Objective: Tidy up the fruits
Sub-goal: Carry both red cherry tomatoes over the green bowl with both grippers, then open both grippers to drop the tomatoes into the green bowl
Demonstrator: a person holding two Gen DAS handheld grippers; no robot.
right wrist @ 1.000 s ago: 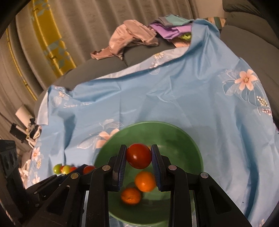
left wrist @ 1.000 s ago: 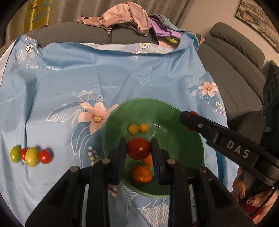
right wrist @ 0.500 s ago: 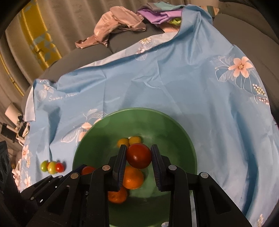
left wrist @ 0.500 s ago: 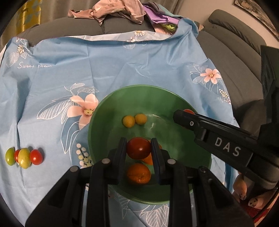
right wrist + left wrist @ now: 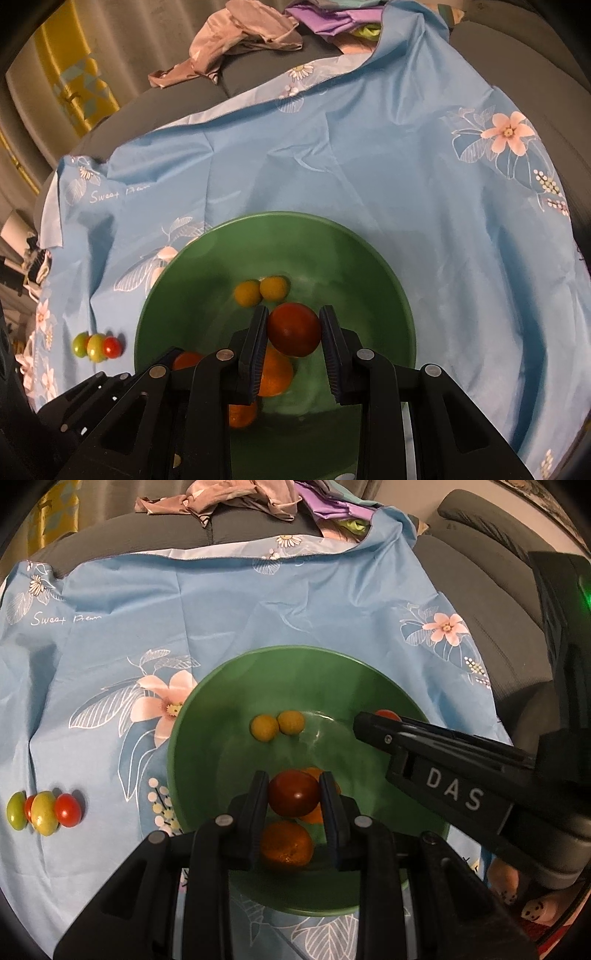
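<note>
Since a second ago both my hand-held grippers, left (image 5: 294, 794) and right (image 5: 294, 328), have dropped over the green bowl (image 5: 184, 266), each clamping a red tomato (image 5: 294, 793); inside lie two oranges (image 5: 286, 845), probably two yellow tomatoes (image 5: 277, 724).

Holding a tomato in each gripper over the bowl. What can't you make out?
Left wrist: right gripper hides all but a sliver of its tomato.
Left wrist: tomato in left gripper covers most of one orange.
Right wrist: a finger covers part of the near orange.

Blue floral cloth (image 5: 258, 602), crumpled clothes (image 5: 229, 494), grey sofa (image 5: 491, 576)
</note>
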